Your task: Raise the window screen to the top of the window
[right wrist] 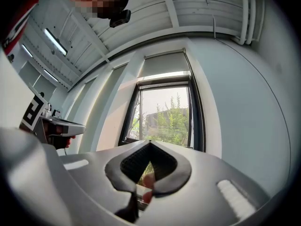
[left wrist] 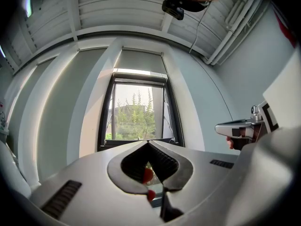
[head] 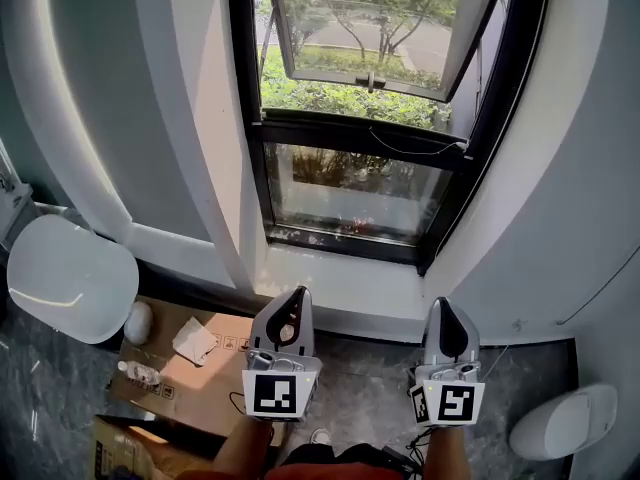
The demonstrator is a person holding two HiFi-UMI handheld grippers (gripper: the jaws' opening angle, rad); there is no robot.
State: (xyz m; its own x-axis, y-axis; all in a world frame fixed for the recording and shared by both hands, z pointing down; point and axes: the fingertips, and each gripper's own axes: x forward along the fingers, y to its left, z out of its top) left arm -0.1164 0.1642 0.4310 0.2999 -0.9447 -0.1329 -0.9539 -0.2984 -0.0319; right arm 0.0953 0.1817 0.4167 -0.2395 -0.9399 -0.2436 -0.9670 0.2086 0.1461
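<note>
The black-framed window (head: 360, 128) stands ahead, its upper sash swung outward onto trees and a fixed pane (head: 350, 188) below. In both gripper views a grey screen panel (left wrist: 141, 60) (right wrist: 164, 64) sits above the glass, its lower edge at the top of the window opening. My left gripper (head: 296, 294) (left wrist: 148, 143) and right gripper (head: 441, 304) (right wrist: 150, 143) are held side by side low in the head view. Both point toward the window and stay well short of it. Both are shut with nothing between their jaws.
A white sill (head: 340, 278) runs under the window. On the floor at the left are a white round seat (head: 70, 278), a cardboard box (head: 190, 363) with a small bottle (head: 140, 373) and crumpled paper. A white rounded object (head: 565, 423) sits at the right.
</note>
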